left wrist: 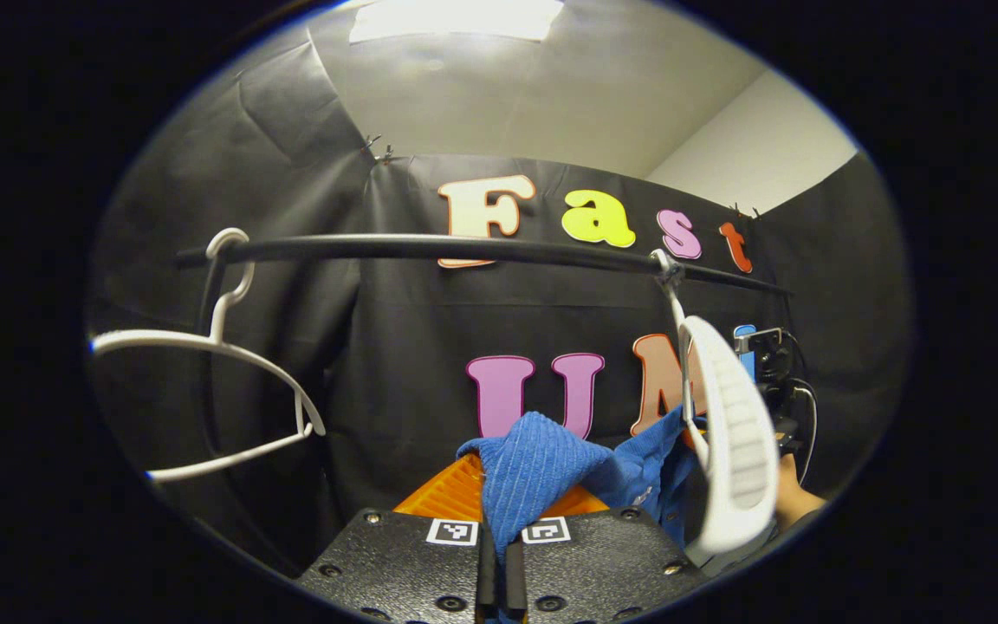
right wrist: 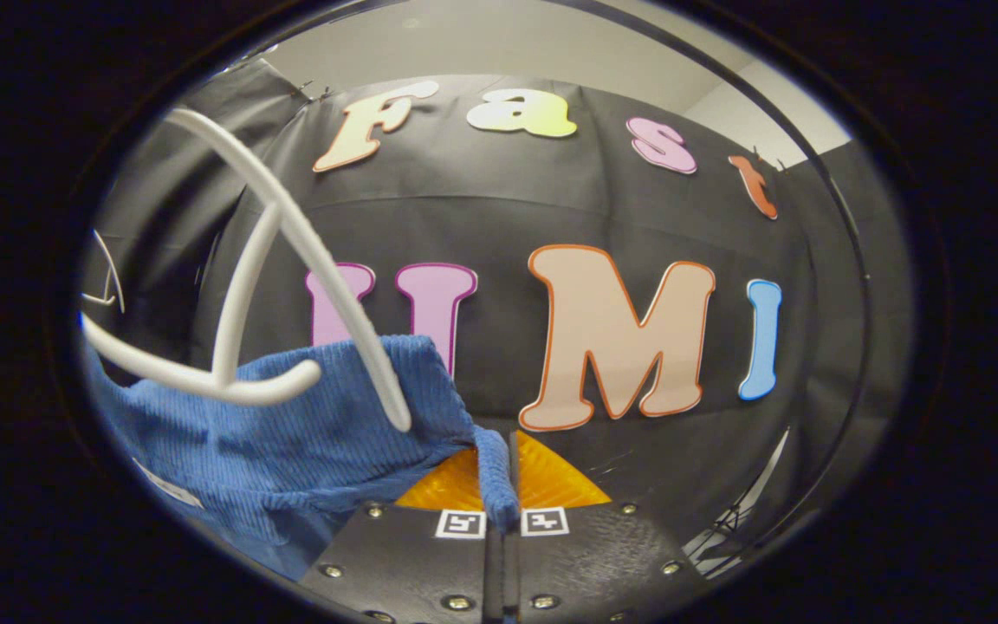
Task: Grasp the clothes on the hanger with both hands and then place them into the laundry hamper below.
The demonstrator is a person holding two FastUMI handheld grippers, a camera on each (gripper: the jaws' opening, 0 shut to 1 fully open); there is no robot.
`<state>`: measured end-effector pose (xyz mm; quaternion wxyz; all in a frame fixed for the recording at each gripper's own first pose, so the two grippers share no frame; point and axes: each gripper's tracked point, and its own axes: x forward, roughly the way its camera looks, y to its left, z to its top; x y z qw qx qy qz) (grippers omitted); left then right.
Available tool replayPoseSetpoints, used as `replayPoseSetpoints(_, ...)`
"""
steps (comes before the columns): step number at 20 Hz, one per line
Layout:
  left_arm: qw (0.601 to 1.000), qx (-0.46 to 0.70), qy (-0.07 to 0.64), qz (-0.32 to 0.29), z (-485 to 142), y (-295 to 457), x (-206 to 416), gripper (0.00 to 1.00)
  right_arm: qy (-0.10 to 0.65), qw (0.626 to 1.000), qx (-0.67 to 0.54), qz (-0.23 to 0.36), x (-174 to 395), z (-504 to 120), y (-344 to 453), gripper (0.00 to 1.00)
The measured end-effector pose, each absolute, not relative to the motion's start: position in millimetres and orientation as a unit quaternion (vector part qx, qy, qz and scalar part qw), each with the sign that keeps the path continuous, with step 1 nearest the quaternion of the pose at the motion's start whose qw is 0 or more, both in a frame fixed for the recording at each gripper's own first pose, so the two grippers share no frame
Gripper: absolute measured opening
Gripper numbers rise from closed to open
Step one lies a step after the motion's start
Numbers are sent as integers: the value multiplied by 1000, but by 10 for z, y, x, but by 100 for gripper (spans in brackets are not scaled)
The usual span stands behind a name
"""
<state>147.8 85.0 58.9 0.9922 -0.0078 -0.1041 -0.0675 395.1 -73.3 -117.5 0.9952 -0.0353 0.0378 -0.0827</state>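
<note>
A blue ribbed garment (left wrist: pixel 534 472) is pinched between the fingers of my left gripper (left wrist: pixel 500 555), which is shut on it. It stretches right, past a white hanger (left wrist: pixel 729 433) that hangs from the black rail (left wrist: pixel 464 249). In the right gripper view the same blue garment (right wrist: pixel 308 433) spreads to the left, and my right gripper (right wrist: pixel 499 520) is shut on a fold of it. The white hanger (right wrist: pixel 291 260) crosses in front of the cloth, close to the camera. The other gripper (left wrist: pixel 767 364) and a hand (left wrist: pixel 798 498) show at the right of the left gripper view.
A second, bare white hanger (left wrist: pixel 222 347) hangs at the left end of the rail. Black cloth walls close in the booth behind and at both sides. A pale ceiling with a light panel (left wrist: pixel 456 17) is above.
</note>
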Motion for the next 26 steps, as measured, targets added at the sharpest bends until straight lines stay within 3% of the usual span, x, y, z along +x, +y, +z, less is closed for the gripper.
replayPoseSetpoints(13,995,-18,-82,-45,386,912,891,5,64,997,-11,-38,2993,-1136,-168,0)
replayPoseSetpoints(26,993,-57,-71,-79,173,301,607,5,73,997,40,-3,2055,-1085,273,4)
